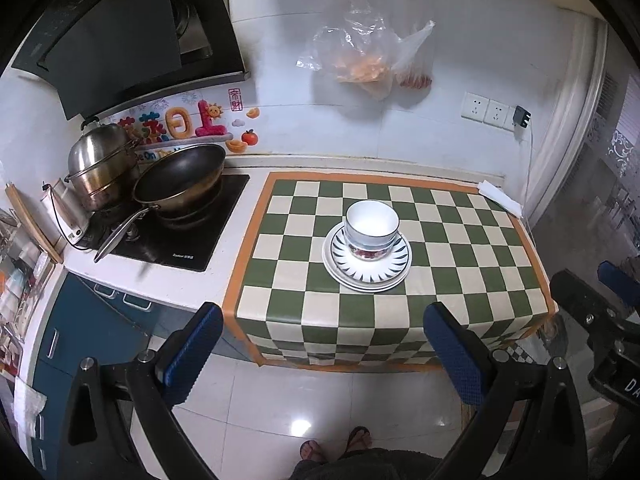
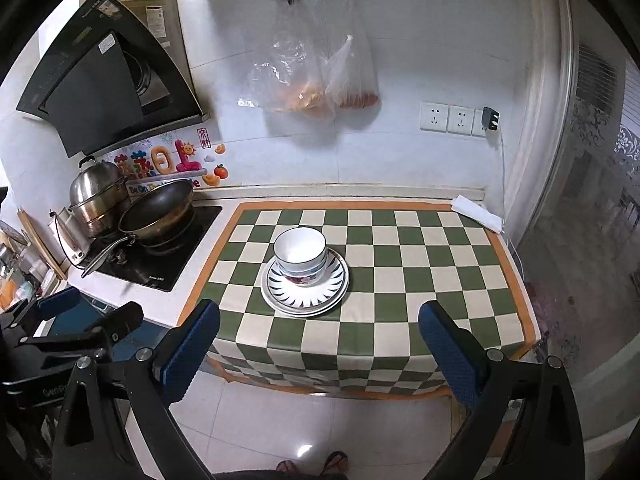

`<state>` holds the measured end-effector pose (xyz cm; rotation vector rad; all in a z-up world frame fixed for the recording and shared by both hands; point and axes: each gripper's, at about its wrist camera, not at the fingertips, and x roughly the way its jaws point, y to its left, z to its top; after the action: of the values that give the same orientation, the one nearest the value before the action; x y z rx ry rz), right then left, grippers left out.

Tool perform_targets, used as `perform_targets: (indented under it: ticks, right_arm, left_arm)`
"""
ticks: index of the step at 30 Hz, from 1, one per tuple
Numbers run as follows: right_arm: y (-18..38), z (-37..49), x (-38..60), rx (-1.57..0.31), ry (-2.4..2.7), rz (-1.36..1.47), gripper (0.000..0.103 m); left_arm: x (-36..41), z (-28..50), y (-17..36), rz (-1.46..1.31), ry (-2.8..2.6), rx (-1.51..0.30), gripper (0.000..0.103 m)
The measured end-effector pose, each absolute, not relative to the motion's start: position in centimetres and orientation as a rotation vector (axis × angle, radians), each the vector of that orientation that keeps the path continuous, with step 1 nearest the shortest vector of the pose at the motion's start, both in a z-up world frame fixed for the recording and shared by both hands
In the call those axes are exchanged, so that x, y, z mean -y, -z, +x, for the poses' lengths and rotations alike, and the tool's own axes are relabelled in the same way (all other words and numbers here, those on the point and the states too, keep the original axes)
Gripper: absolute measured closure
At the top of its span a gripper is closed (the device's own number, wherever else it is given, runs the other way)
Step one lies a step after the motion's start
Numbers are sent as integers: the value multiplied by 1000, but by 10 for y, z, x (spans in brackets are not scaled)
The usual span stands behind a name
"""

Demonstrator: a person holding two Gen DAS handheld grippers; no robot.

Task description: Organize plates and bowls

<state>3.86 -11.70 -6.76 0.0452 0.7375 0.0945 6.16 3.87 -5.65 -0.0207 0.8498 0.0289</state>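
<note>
On the checkered cloth (image 1: 460, 236) I see bowls (image 1: 372, 229) stacked on plates (image 1: 366, 270), both my grippers spread empty, my left gripper (image 1: 322, 350) alone viewing the right gripper (image 2: 318, 346) sideways.

green-and-cream checked cloth (image 1: 440, 240) with orange border; white bowls (image 1: 372, 226), the lowest floral red; top plate (image 1: 396, 262) white with dark radiating strokes; blue fingers (image 1: 192, 356).

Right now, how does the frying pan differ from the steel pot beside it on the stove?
The frying pan is dark inside, open and shallow; the steel pot is shiny, tall and covered by a domed lid. The frying pan has one long handle pointing toward the counter's front edge; the steel pot has none like it. Both stand on the black stove.
</note>
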Motion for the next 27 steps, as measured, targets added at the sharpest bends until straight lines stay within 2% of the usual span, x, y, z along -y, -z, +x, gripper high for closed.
perform_targets:
  ticks: [27]
  right_arm:
    - [64, 20, 113, -731, -43, 61, 1]
  left_arm:
    - [-57, 45, 44, -33, 6, -813, 0]
